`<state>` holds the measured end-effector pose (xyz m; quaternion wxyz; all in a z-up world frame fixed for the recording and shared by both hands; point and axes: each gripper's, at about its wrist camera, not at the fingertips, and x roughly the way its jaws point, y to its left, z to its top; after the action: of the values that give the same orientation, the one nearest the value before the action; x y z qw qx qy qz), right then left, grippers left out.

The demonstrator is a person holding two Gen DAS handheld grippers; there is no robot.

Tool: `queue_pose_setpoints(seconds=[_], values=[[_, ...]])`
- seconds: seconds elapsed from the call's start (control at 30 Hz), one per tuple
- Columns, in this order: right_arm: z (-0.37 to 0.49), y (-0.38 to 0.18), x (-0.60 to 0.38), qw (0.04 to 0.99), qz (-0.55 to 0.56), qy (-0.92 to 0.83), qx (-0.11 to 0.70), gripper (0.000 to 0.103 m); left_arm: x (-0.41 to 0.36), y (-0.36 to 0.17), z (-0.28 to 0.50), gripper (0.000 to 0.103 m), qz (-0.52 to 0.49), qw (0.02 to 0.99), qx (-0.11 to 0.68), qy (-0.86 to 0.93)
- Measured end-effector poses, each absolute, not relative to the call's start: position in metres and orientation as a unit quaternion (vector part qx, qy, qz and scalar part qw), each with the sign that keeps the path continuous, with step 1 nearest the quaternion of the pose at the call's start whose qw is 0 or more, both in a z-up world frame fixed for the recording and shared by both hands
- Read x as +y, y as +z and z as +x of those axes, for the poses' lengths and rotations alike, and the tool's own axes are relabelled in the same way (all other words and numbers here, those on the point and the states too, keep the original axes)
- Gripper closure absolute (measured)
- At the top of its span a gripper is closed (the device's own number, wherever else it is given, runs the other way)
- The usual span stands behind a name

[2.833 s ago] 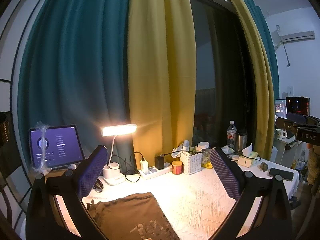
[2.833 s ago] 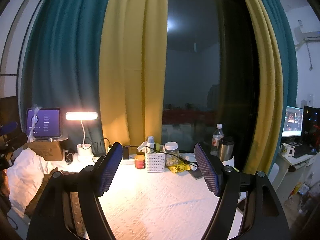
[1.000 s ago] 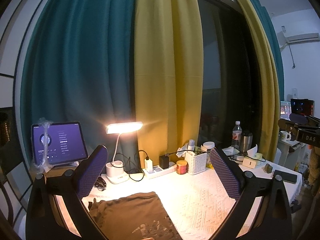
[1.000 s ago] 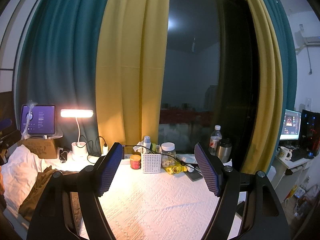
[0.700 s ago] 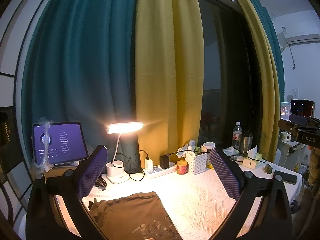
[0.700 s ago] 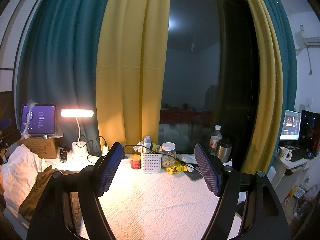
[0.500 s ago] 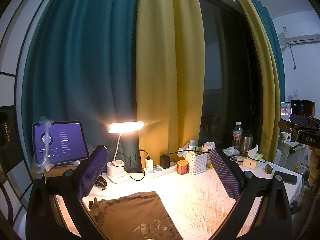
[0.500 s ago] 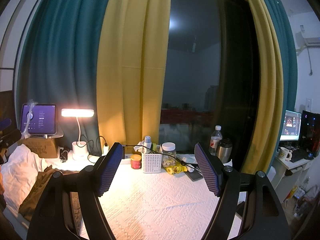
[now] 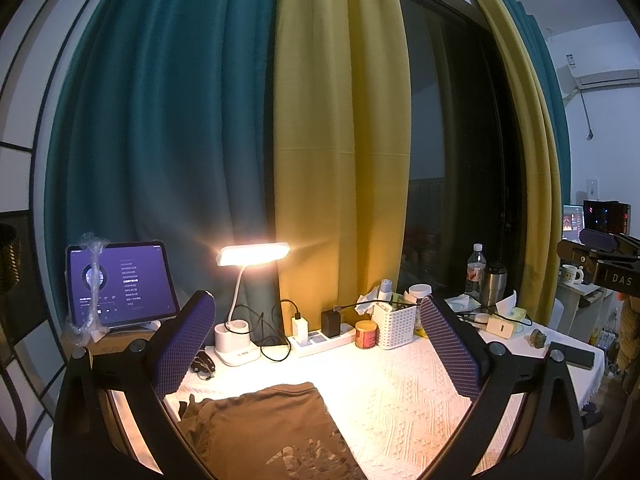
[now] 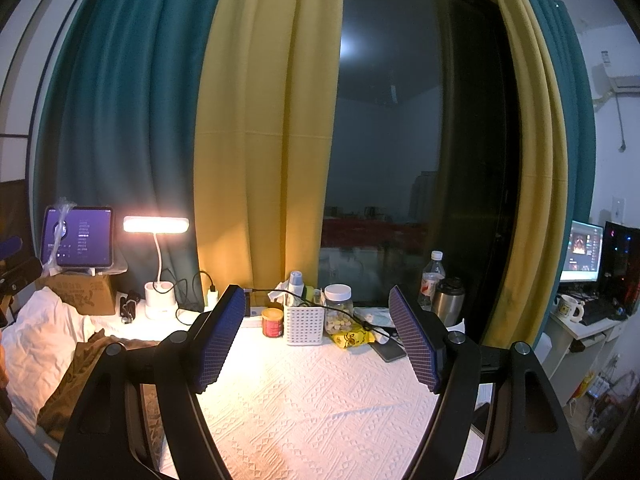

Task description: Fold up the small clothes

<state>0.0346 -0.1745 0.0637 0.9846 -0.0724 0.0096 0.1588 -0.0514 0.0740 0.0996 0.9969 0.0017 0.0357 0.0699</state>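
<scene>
A brown printed T-shirt (image 9: 260, 432) lies flat on the white tablecloth (image 9: 400, 392), at the bottom left of the left wrist view. In the right wrist view it hangs over the table's left edge (image 10: 76, 372). My left gripper (image 9: 316, 320) is open and empty, held above the shirt's far edge. My right gripper (image 10: 316, 312) is open and empty, above bare tablecloth (image 10: 320, 400) to the right of the shirt. The right gripper's body also shows at the right edge of the left wrist view (image 9: 600, 264).
Along the table's back stand a lit desk lamp (image 9: 252, 256), a power strip (image 9: 320, 338), a red tin (image 9: 366, 334), a white basket (image 9: 396, 324), a jar (image 10: 338, 308), a bottle (image 10: 432, 276) and a steel cup (image 10: 448, 306). A tablet (image 9: 120, 284) stands at left. Curtains hang behind.
Both grippers have tilted up slightly, so the table sits a little lower in both views. Nothing was taken hold of and the shirt has not moved.
</scene>
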Motion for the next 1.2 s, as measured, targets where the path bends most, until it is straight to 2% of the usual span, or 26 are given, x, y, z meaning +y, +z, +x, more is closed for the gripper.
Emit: queue_pose_setpoints(seconds=[1.03, 1.2], values=[[0.037, 0.064, -0.172, 0.984, -0.074, 0.161, 0.01, 0.026, 0.076, 0.097, -0.046, 0.002, -0.012, 0.996, 0.063, 0.063], [0.039, 0.057, -0.17, 0.983, -0.076, 0.167, 0.02, 0.026, 0.088, 0.094, -0.043, 0.002, -0.044, 0.996, 0.071, 0.034]])
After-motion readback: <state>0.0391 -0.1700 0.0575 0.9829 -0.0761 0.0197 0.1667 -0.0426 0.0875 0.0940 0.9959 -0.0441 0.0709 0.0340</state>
